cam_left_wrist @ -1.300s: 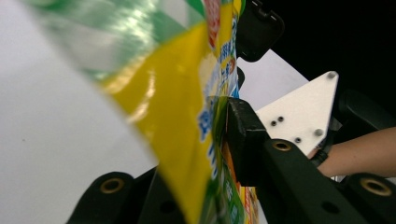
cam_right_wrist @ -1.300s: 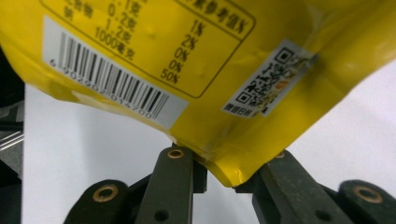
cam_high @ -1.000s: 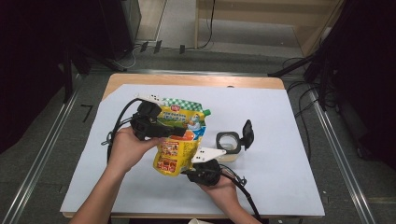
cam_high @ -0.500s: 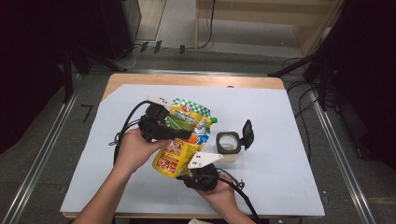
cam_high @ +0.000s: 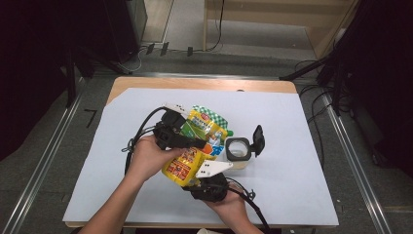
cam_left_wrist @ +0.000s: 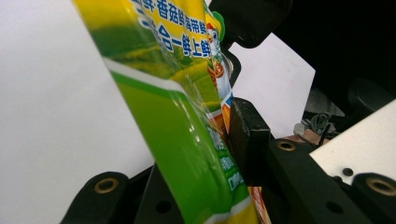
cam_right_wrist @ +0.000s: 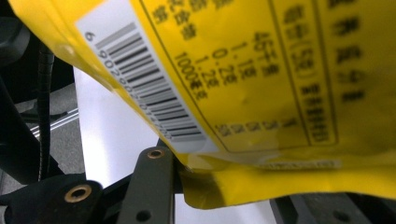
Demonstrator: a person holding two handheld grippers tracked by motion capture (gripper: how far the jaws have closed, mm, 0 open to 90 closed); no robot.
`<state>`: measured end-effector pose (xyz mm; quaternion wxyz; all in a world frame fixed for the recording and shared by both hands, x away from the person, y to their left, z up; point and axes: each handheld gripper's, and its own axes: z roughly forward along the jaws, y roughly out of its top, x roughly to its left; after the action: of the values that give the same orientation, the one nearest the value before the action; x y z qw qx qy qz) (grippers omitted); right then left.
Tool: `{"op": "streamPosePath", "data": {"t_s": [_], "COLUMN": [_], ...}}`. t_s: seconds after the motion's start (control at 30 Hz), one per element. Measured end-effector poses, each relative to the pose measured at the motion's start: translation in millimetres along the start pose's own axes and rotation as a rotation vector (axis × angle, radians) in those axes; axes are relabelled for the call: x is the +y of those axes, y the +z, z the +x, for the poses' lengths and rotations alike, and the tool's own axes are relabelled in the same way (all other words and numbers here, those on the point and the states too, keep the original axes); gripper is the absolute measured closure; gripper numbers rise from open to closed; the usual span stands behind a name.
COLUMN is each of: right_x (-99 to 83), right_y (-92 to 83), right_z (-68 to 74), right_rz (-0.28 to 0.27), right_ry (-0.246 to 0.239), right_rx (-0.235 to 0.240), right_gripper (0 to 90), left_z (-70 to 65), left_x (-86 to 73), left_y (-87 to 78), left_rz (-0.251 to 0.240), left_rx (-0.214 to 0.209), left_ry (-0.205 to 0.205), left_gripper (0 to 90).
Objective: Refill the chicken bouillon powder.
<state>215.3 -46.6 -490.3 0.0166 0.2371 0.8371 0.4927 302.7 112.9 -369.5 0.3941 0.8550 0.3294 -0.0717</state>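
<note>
Slippage is the risk: the yellow-green seasoning pouch [cam_high: 195, 146], held above the worktop [cam_high: 292, 126] left of the open jar [cam_high: 237, 149], is clamped by the left hand-held gripper [cam_high: 197, 144], while the right hand-held gripper's [cam_high: 192, 183] jaws have just been opening around its near bottom edge.

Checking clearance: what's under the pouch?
Under the pouch, held by the left gripper, the right gripper sits at its bottom edge, above the white sheet. The sheet directly beneath is hidden.
</note>
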Motion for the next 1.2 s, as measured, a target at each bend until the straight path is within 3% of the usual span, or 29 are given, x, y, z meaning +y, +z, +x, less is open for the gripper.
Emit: {"op": "streamPosePath", "data": {"t_s": [0.8, 0.93, 1.03, 1.2], "right_x": [-1.4, -1.3, -0.9, -1.3], "right_y": [3.3, 2.3, 0.7, -0.2], "right_z": [5.4, 6.4, 6.7, 6.6], "right_rz": [0.029, 0.022, 0.016, 0.001], "right_ry": [-0.011, -0.006, 0.016, 0.032], "right_rx": [0.011, 0.012, 0.037, 0.046], "right_gripper": [60.4, 61.0, 62.8, 63.6], "left_z": [-8.6, -9.6, -9.2, -6.2], "left_x": [4.3, 5.6, 6.6, 7.4], "left_y": [19.9, 20.0, 19.9, 20.0], "left_rz": [0.092, 0.092, 0.095, 0.108], "left_rx": [0.035, 0.023, 0.011, -0.032], "left_ry": [0.014, 0.011, 0.003, -0.027], "left_gripper": [79.6, 79.7, 79.1, 75.4]}}
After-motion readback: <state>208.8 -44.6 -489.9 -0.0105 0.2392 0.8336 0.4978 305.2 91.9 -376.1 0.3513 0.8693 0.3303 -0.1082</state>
